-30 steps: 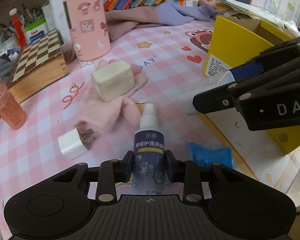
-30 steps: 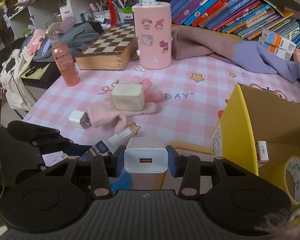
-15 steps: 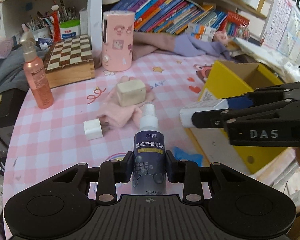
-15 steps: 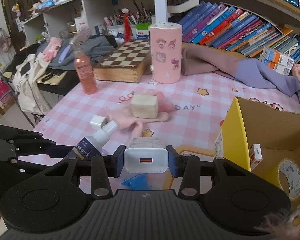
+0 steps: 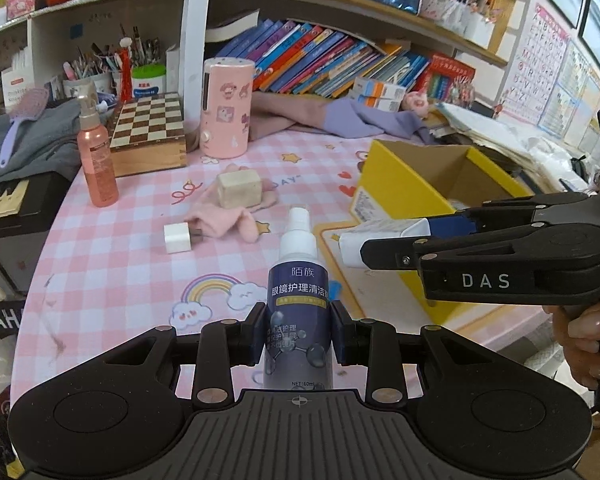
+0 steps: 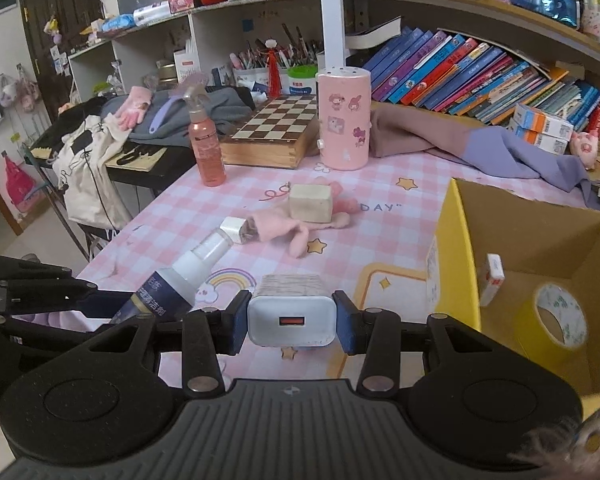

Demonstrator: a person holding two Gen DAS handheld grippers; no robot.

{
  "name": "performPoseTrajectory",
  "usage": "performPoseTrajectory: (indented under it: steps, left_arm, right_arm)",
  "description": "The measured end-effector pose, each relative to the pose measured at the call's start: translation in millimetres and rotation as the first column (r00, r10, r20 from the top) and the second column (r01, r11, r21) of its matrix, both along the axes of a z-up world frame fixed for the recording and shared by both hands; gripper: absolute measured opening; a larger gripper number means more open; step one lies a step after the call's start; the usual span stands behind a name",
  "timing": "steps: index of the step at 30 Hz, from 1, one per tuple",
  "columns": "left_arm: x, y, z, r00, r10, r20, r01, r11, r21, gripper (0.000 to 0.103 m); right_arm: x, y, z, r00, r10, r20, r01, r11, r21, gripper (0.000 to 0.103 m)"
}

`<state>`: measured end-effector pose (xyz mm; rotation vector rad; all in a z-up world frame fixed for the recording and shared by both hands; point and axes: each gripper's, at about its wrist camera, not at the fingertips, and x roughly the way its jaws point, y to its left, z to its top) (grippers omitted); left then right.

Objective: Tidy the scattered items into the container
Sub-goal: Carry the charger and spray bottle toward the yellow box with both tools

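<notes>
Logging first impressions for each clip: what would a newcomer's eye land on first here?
Each pair of tongs is full: the left tongs clamp a dark-labelled spray bottle upright, the right tongs grip a white USB charger. Right of both stands the open yellow box, a tape roll already inside. A pink glove with a pale block on it lies mid-table.

open box top (image 6: pixel 540 236), tape roll (image 6: pixel 556 316) inside
</notes>
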<state>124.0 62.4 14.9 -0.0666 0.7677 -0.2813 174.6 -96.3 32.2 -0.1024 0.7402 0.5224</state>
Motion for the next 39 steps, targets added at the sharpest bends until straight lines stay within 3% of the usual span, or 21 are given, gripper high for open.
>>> performPoseTrajectory:
  steps: [21, 39]
  left_arm:
    - [-72.9, -56.1, 13.9, 0.99, -0.133, 0.04, 0.133, 0.991, -0.004, 0.031]
    - [-83.3, -112.2, 13.4, 0.95, -0.311, 0.035, 0.311, 0.95, -0.002, 0.031]
  right_arm:
    - [-99.4, -67.8, 2.4, 0.99, -0.142, 0.005, 0.142, 0.99, 0.023, 0.041]
    - [-143.6, -126.0, -2.6, 0.946, -0.324, -0.033, 0.324, 0.946, 0.007, 0.041]
